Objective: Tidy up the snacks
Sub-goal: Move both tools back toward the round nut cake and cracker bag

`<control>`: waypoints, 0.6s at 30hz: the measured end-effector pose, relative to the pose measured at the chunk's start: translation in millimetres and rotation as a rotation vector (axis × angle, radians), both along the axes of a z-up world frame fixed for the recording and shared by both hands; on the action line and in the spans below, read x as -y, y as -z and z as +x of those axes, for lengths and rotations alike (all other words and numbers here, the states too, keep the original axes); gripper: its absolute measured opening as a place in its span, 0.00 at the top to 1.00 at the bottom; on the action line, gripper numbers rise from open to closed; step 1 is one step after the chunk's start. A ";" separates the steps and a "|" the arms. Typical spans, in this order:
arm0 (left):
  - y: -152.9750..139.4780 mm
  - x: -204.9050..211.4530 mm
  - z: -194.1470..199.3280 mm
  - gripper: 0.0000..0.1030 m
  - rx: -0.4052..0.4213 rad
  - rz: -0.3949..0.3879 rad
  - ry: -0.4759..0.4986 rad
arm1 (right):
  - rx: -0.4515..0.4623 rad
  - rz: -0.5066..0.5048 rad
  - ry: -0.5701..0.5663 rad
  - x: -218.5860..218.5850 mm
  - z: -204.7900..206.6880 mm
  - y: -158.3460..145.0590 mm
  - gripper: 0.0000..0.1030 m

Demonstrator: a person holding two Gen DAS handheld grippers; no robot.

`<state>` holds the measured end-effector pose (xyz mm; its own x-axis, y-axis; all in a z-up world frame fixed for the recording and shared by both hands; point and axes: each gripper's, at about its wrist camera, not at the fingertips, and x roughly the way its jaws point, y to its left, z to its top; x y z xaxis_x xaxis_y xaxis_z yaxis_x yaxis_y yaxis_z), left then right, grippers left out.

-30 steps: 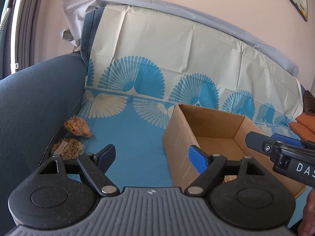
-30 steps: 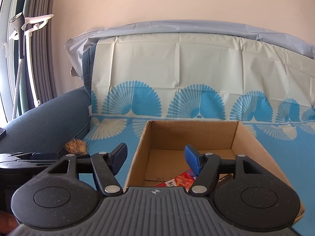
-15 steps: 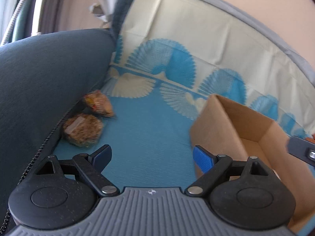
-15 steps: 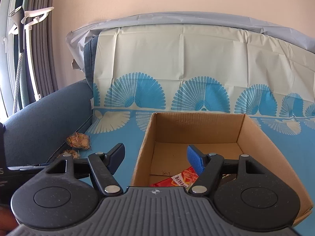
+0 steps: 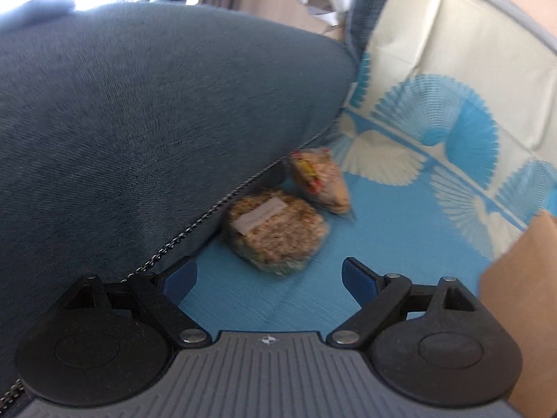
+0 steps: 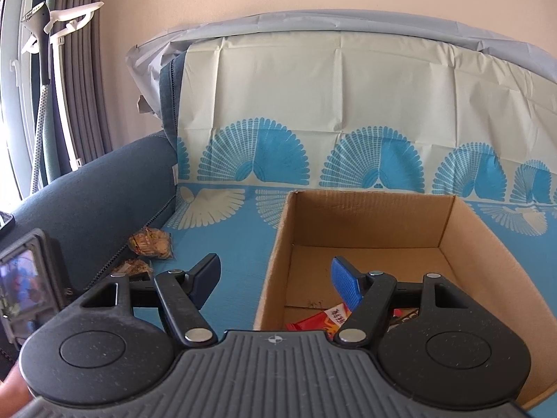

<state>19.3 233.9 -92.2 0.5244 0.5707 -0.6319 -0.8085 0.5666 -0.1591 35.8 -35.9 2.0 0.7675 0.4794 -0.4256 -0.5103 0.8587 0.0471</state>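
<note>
Left gripper [image 5: 269,277] tilted down over the blue fan-patterned sheet [image 5: 400,244], fingers spread wide with nothing between them. Just ahead, a round clear-wrapped grain cake with a white label [image 5: 276,231], touching a triangular clear packet of snacks [image 5: 322,181], both tucked against the dark blue fabric sofa armrest [image 5: 139,122]. Right gripper [image 6: 275,278] held over the near left wall of the open brown cardboard box [image 6: 463,244], fingers apart, empty. Inside, a red printed snack packet [image 6: 322,320] on the bottom.
</note>
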 end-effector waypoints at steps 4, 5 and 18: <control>9.5 -6.5 15.5 0.09 -0.046 -0.003 -0.041 | -0.030 0.070 -0.008 1.2 7.8 -2.0 0.29; 11.4 -7.9 17.9 0.09 -0.050 -0.002 -0.058 | -0.035 0.090 -0.010 2.5 9.9 -3.2 0.29; 20.7 -19.1 34.5 0.22 -0.036 0.002 -0.107 | -0.174 0.221 -0.133 -31.3 62.4 -35.6 0.20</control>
